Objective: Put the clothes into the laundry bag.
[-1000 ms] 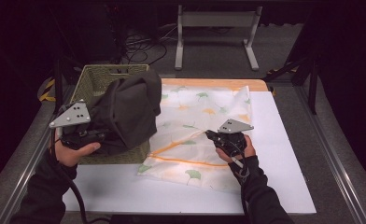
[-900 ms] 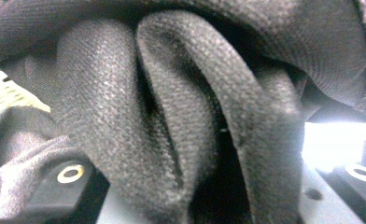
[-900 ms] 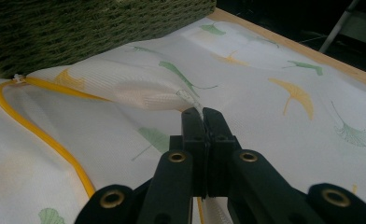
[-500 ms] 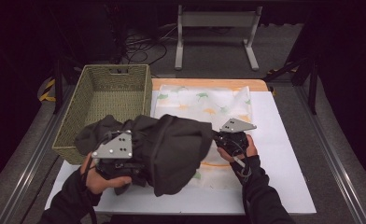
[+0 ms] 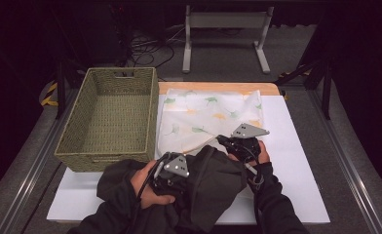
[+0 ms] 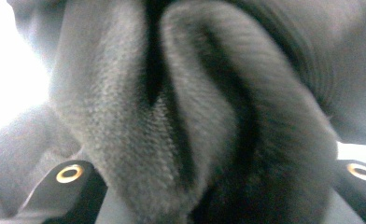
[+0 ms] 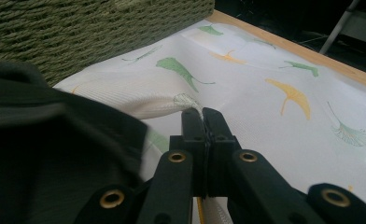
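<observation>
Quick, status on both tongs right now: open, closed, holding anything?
Left tongs: closed on a thick fold of the dark garment.
Right tongs: closed, pinching the edge of the leaf-print cloth.

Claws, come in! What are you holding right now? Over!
Left claw shut on dark garment, bunched at the table's near edge. Right claw pinching leaf cloth fold. Garment overlaps the cloth's near corner. Basket empty, nothing blocking.
</observation>
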`<state>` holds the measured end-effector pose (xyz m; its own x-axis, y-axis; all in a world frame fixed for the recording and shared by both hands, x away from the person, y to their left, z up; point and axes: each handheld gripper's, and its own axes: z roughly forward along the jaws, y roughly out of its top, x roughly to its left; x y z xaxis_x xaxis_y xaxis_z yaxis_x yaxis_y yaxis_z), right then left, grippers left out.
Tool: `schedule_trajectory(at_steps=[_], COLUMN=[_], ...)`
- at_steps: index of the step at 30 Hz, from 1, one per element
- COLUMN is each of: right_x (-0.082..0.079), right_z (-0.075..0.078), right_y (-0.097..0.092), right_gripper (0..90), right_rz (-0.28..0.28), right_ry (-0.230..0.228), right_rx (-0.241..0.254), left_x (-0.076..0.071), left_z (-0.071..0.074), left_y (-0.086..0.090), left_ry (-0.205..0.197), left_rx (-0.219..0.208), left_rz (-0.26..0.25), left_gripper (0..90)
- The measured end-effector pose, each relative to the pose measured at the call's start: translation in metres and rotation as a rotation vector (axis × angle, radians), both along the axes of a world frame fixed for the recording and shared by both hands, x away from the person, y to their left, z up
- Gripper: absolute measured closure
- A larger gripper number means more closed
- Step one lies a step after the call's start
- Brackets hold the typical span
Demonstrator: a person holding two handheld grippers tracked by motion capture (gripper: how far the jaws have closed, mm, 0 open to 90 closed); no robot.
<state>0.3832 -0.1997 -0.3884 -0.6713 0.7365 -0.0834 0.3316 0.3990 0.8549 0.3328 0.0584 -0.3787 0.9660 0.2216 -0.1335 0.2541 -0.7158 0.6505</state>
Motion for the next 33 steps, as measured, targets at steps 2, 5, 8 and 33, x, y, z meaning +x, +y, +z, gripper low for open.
schedule_trajectory(at_steps=[2, 5, 8, 33], right_x=[0.0, -0.002, -0.008, -0.033], right_z=[0.002, 0.006, 0.017, 0.03], right_y=[-0.001, -0.002, -0.003, 0.011], right_gripper=[89.3, 89.4, 89.3, 89.3], right_rz=[0.004, 0.008, 0.02, 0.159], right_ry=[-0.004, -0.011, -0.029, -0.023], right_rx=[0.003, 0.02, 0.04, -0.02], left_x=[0.011, 0.021, 0.043, 0.093], left_z=[-0.004, -0.008, -0.022, -0.013], left_y=[-0.004, -0.012, -0.027, -0.033], left_ry=[-0.005, -0.008, 0.028, -0.03], left_rx=[0.045, 0.105, 0.204, 0.046], left_rz=[0.045, 0.078, 0.116, 0.444], left_gripper=[74.6, 74.6, 74.6, 50.5])
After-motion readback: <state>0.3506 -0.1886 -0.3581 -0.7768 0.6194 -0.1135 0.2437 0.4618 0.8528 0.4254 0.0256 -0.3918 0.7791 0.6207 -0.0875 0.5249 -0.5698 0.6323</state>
